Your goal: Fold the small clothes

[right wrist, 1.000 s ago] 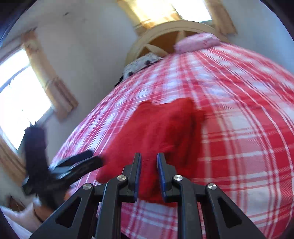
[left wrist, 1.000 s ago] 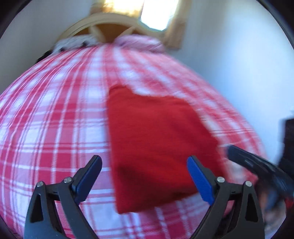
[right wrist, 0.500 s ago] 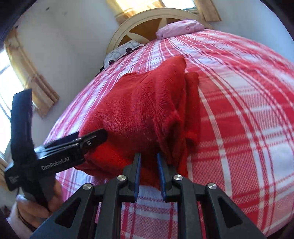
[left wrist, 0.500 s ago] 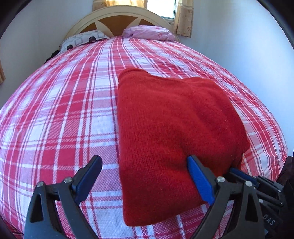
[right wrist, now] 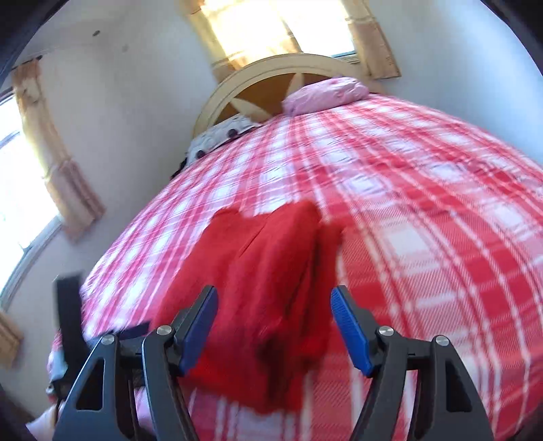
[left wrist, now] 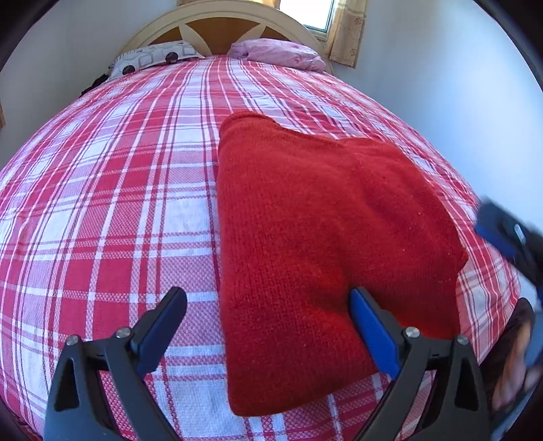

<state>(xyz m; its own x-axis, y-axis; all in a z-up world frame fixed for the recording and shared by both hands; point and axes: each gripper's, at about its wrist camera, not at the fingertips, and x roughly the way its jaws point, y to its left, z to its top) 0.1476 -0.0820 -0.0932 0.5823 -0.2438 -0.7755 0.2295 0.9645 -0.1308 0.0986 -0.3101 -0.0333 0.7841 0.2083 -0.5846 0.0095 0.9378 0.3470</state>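
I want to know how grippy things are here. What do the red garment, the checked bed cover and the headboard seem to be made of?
Red garment: thick knit, likely wool or acrylic; visible stitch rows, matte, fuzzy.
Checked bed cover: woven cloth, probably cotton; coarse weave shows, matte.
Headboard: apparently wood, cream-painted frame around brown panels, slight sheen.

Both your wrist cameras are looking down along their fingers, close over the folded red sweater [left wrist: 325, 230], sharing it, the plaid bedspread [right wrist: 424, 210] and headboard [left wrist: 217, 20].
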